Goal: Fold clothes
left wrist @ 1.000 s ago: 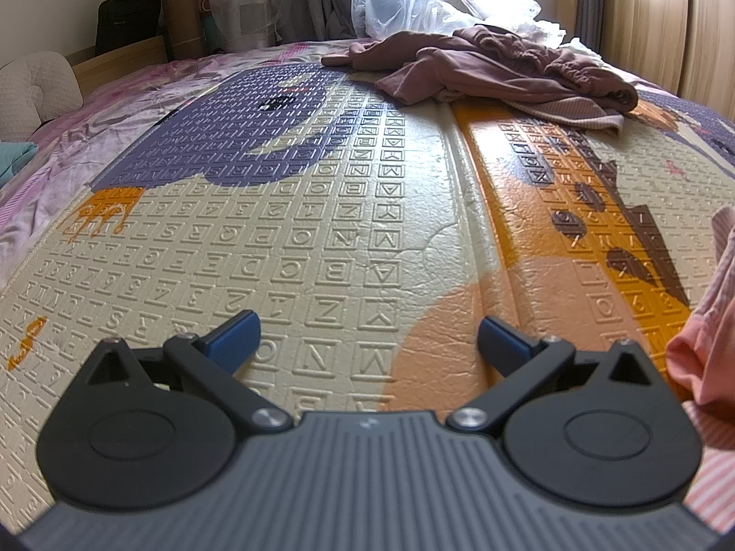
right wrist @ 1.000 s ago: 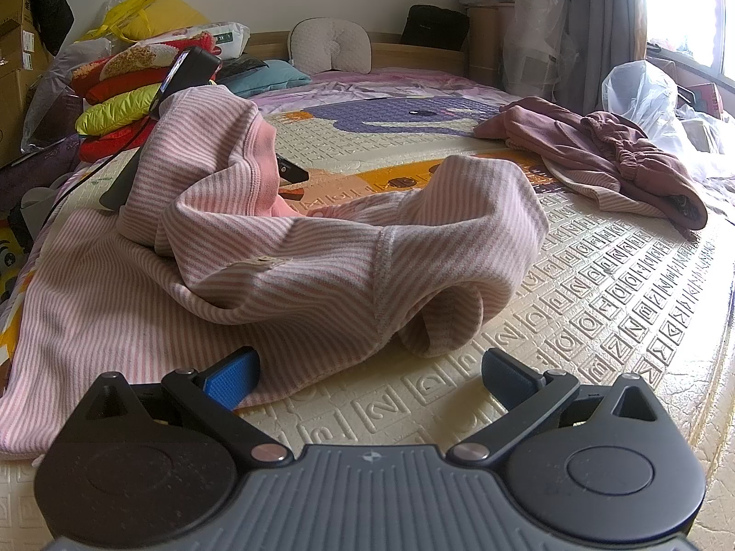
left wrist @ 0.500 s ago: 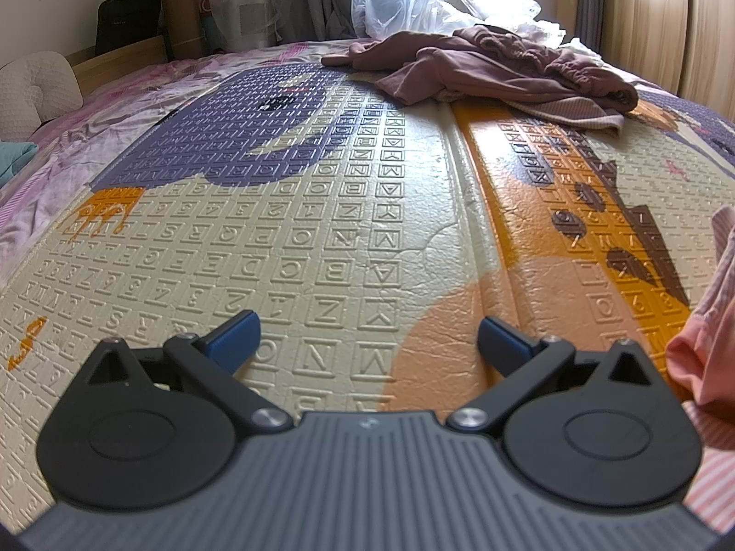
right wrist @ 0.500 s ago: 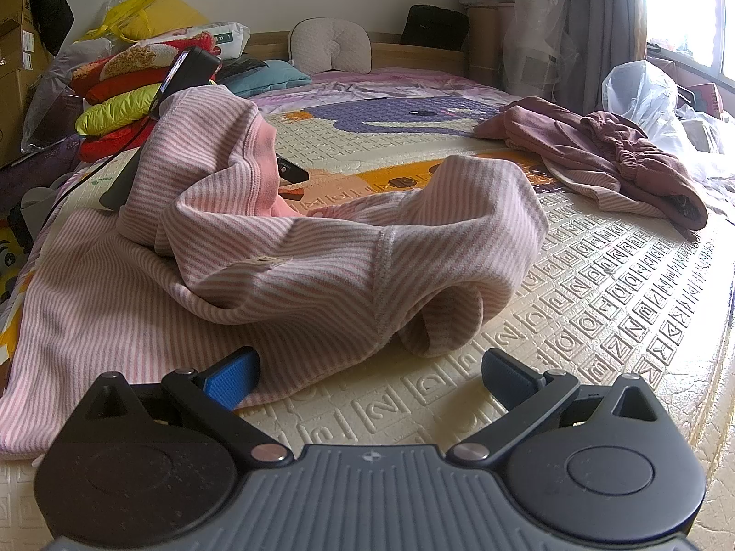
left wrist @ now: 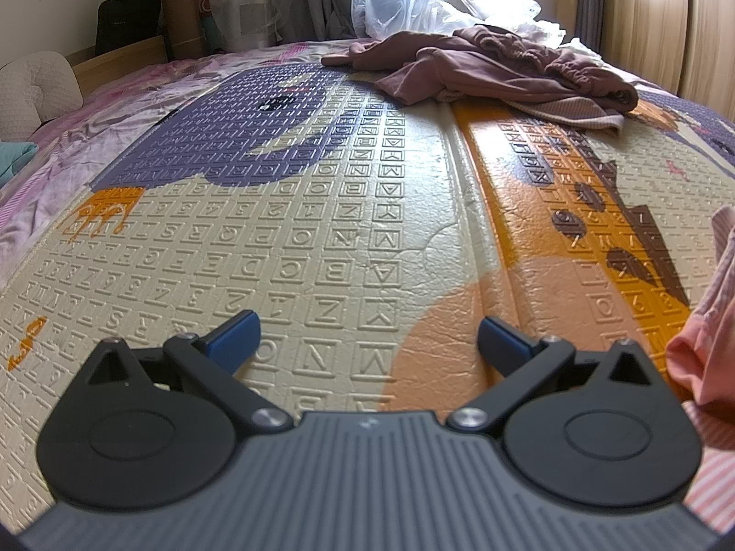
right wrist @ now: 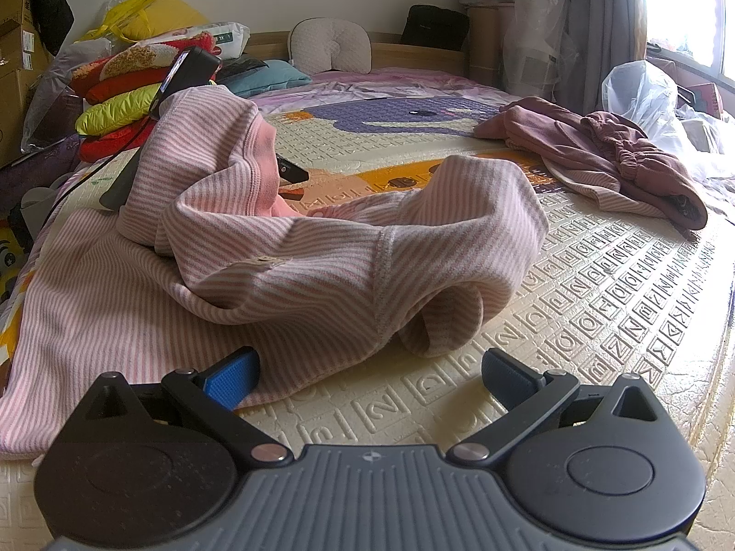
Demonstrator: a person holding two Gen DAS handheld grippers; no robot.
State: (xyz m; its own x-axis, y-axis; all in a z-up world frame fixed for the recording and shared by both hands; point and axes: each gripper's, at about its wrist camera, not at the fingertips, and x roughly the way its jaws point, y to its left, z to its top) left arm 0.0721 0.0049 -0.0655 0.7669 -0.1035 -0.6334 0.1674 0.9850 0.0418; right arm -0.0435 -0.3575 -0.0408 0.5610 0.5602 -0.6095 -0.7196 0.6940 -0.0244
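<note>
A pink striped garment lies rumpled on the embossed play mat, bunched up over the other gripper device at its far left. My right gripper rests open on the mat just in front of its hem, holding nothing. In the left wrist view only the garment's edge shows at the far right. My left gripper is open over bare mat, with nothing between its blue-tipped fingers. A heap of mauve clothes lies at the mat's far end, also in the right wrist view as mauve clothes.
White plastic bags sit behind the mauve heap by the window. Stacked red and yellow cushions and boxes stand at the left. A grey pillow and a black bag line the headboard. Wooden wardrobe doors rise at the right.
</note>
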